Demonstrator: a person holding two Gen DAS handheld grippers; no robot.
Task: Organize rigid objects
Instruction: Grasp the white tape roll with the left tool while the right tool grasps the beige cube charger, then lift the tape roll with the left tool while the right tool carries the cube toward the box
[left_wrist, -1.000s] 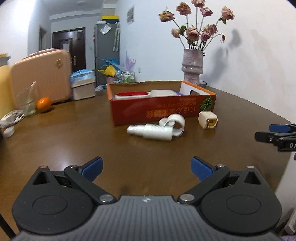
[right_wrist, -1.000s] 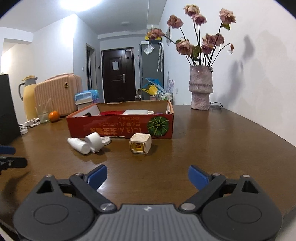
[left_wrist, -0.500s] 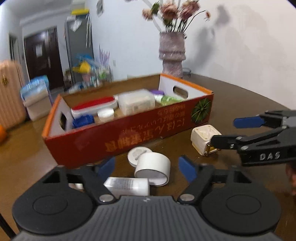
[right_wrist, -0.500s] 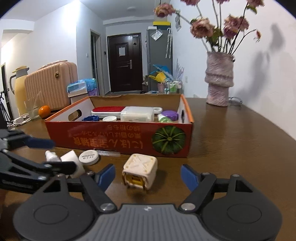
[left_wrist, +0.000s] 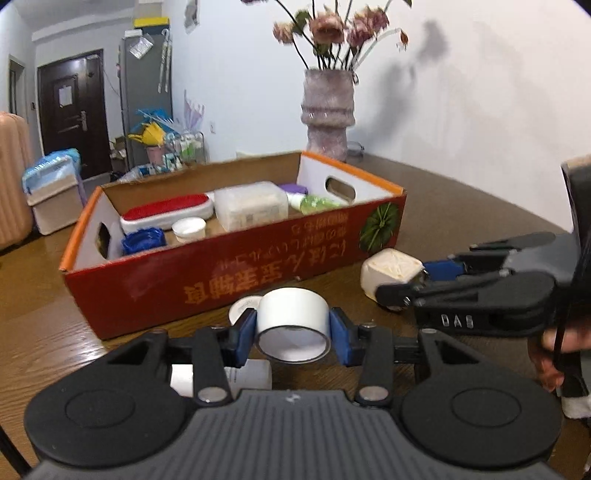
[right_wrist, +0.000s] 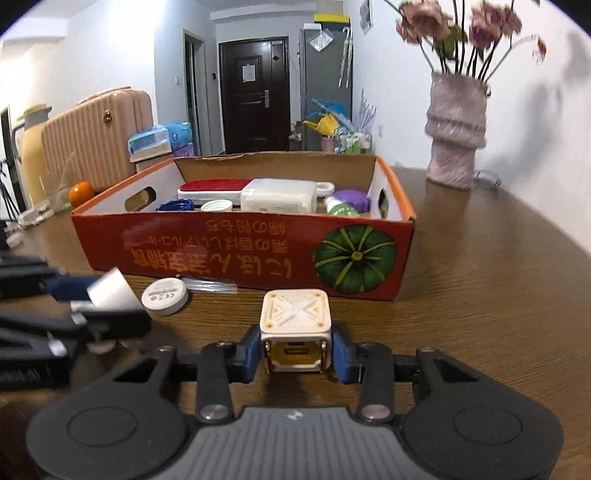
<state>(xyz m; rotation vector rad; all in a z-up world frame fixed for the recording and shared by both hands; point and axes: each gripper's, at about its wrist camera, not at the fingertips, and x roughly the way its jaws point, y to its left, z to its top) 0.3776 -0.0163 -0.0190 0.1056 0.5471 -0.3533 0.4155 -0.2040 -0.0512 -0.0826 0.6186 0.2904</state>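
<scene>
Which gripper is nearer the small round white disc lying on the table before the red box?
Left. The left gripper, closing around the white tape roll, sits just before the disc; the right gripper is farther right.

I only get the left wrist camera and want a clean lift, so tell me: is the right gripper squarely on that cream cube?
Observer: Yes. In the right wrist view the cream cube sits centred in the right gripper. The jaws are closing, with a blue pad against each side.
Operator: Which face points back at the gripper?
Observer: An open face with a yellow insert inside.
Operator: Anything left of the box that I'm missing?
Observer: An orange sits off the red box's far left corner, in front of the pink suitcase.
</scene>
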